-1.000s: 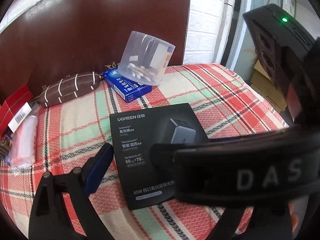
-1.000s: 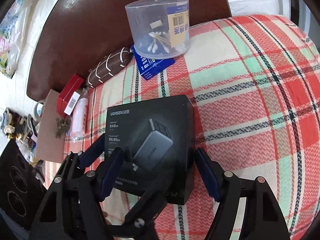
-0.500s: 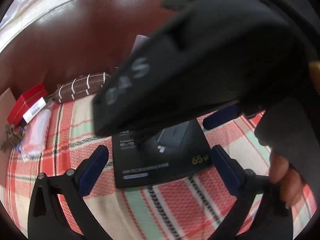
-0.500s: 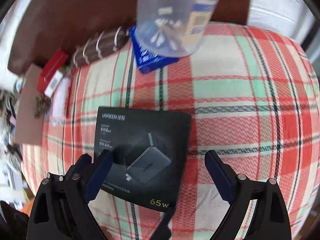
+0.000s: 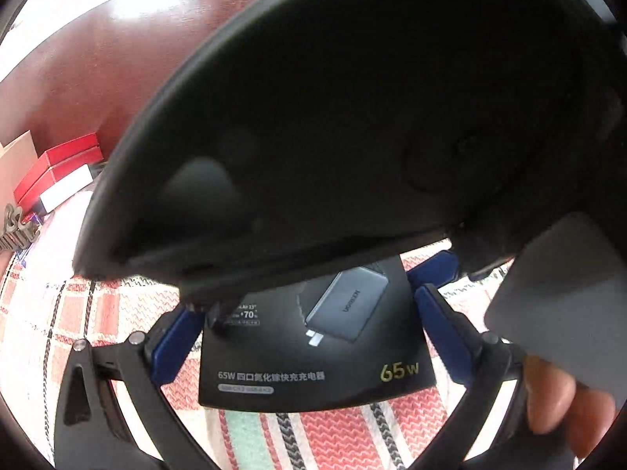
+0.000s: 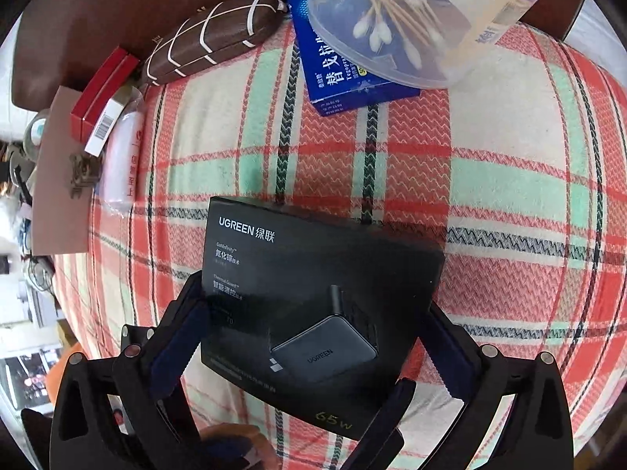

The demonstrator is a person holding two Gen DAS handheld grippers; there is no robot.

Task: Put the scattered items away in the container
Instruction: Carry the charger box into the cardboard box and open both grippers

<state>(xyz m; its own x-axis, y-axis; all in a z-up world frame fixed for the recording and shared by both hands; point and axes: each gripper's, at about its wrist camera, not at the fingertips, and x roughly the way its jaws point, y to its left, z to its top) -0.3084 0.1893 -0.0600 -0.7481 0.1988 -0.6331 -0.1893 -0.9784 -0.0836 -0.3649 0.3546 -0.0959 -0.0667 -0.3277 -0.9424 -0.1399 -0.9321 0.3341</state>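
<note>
Black rectangular UGREEN charger box (image 6: 313,313): flat on red-green plaid blanket (image 6: 490,196), near centre. Right tongs (image 6: 317,356): open, blue pads either side of box. Left tongs (image 5: 309,337): open, straddling same box (image 5: 313,352); view mostly blocked by other tool's body. Far side: clear round plastic tub w/ cotton swabs (image 6: 411,27), tilted on blue flat carton (image 6: 345,78); brown white-striped pouch (image 6: 211,39) far left.

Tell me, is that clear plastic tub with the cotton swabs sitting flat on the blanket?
No, the clear plastic tub of cotton swabs is tilted, its edge propped on the blue cardboard box.
</note>
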